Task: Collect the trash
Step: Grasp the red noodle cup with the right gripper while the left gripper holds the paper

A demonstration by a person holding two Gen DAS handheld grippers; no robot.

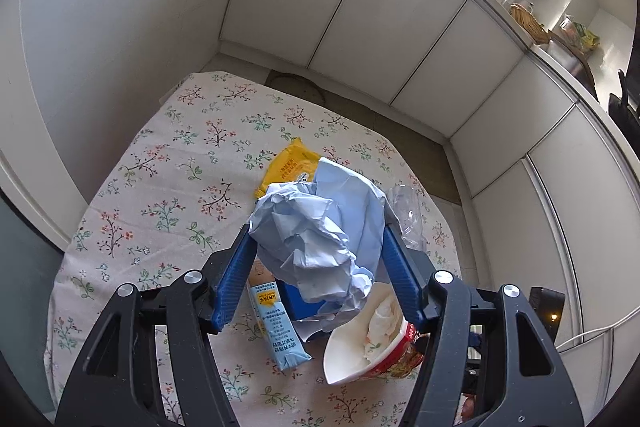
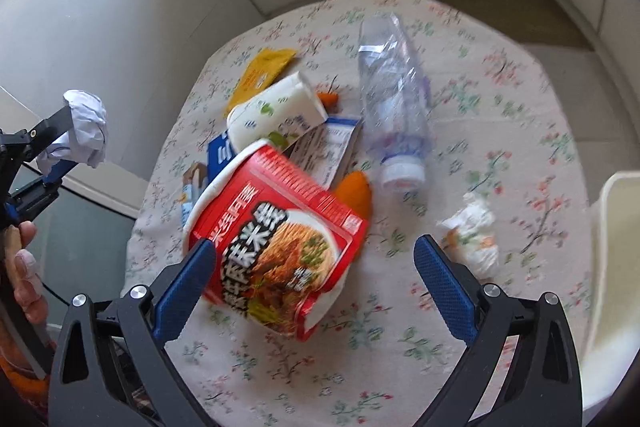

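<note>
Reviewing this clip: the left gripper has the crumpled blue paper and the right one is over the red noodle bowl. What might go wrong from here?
1. The crumpled blue paper bulges well past the left gripper, so a loose fold may slip out on the way to a bin.
2. The red noodle bowl lies tipped on other litter with a tissue inside; the open right gripper may crush it or spill the tissue.
3. The clear bottle lies on its side and could roll if nudged.

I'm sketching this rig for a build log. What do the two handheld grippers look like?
The left gripper and the right gripper look alike: matte black angular linkage arms with triangular cut-outs, joined by round silver pivot bolts. Each finger carries a long blue pad with a fine dotted texture. No cable running to either gripper can be made out. No sleeve can be made out.
</note>
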